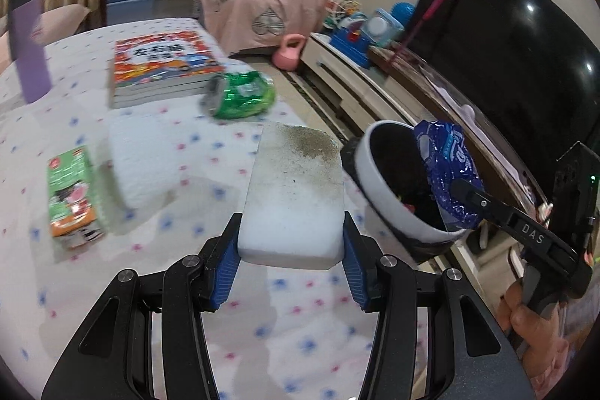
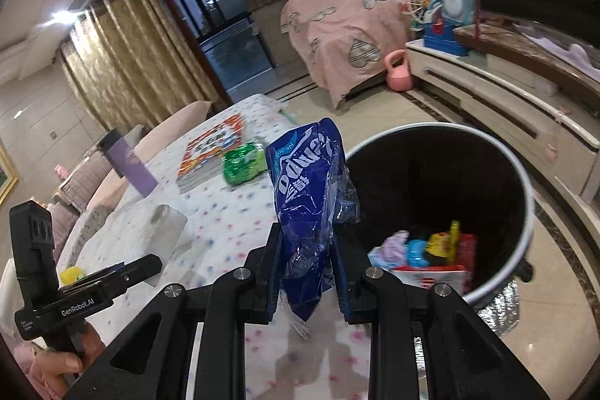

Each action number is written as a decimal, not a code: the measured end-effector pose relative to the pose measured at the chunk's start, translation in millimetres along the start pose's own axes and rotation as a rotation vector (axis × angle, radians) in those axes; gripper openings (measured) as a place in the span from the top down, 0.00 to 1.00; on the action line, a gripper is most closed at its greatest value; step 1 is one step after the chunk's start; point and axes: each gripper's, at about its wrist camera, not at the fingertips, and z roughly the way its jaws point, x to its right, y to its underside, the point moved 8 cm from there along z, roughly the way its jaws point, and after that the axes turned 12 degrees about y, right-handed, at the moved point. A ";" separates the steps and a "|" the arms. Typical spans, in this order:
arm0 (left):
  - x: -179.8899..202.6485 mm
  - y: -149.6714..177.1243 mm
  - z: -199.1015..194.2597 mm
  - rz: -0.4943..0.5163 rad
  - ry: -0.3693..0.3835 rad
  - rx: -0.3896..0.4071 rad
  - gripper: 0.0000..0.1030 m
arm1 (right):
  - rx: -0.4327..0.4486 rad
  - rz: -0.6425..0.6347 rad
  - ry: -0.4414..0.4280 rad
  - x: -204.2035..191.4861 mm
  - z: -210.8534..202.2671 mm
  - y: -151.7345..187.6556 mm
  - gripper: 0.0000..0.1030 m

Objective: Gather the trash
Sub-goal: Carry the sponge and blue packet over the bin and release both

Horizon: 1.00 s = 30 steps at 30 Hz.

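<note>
My left gripper (image 1: 290, 231) is shut on a white foam block (image 1: 296, 190) with a dirty far end, held above the dotted tablecloth (image 1: 210, 231). To its right, my right gripper (image 1: 467, 192) is shut on a crumpled blue plastic wrapper (image 1: 446, 164) at the rim of a round white bin (image 1: 369, 175). In the right wrist view the blue wrapper (image 2: 307, 190) stands up between the pads of the right gripper (image 2: 305, 246), just left of the bin (image 2: 527, 190), which holds several colourful scraps. The left gripper (image 2: 144, 265) and the foam block (image 2: 150, 231) show at the lower left.
On the table lie a crushed green can (image 1: 240, 94), a stack of books (image 1: 161, 62), a green and orange carton (image 1: 71, 190), a white blurred bundle (image 1: 142, 160) and a purple box (image 1: 28, 51). A television cabinet (image 2: 487, 92) and a pink kettlebell (image 2: 399, 70) stand beyond the bin.
</note>
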 end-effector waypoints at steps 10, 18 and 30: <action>47.3 -12.6 37.1 0.062 0.048 -0.044 0.53 | -0.002 0.053 0.055 43.9 2.9 -9.5 0.76; 77.1 -22.5 66.9 0.114 0.071 -0.078 0.53 | -0.006 0.058 0.078 64.0 6.3 -17.3 0.76; 102.8 -28.9 104.8 0.150 0.091 -0.129 0.52 | -0.034 0.060 0.101 83.5 20.6 -23.6 0.75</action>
